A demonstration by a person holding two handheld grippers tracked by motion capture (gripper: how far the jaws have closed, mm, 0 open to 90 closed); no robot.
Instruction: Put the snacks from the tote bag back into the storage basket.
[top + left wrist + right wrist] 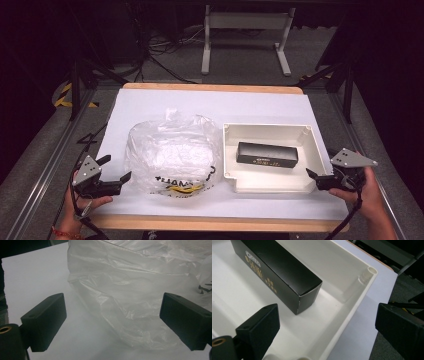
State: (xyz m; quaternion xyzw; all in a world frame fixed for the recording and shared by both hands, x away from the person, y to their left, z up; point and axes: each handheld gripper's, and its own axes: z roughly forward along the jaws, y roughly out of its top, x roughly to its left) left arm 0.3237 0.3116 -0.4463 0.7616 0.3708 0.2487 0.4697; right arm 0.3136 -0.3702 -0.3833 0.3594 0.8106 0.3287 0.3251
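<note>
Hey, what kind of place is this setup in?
Probably a lab or recording studio: a white-covered table between metal rails, loose cables on grey carpet, dark surroundings, and a hand-held left gripper at the table's edge.

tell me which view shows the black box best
The right gripper view: the black box is close, its gold print visible. The high view shows the whole box small, lying in the white tray.

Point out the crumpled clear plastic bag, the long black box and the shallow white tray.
Crumpled clear plastic bag (170, 152), high view, its middle.
Long black box (267, 154), high view, its top face.
Shallow white tray (270, 185), high view, its near wall.
</note>
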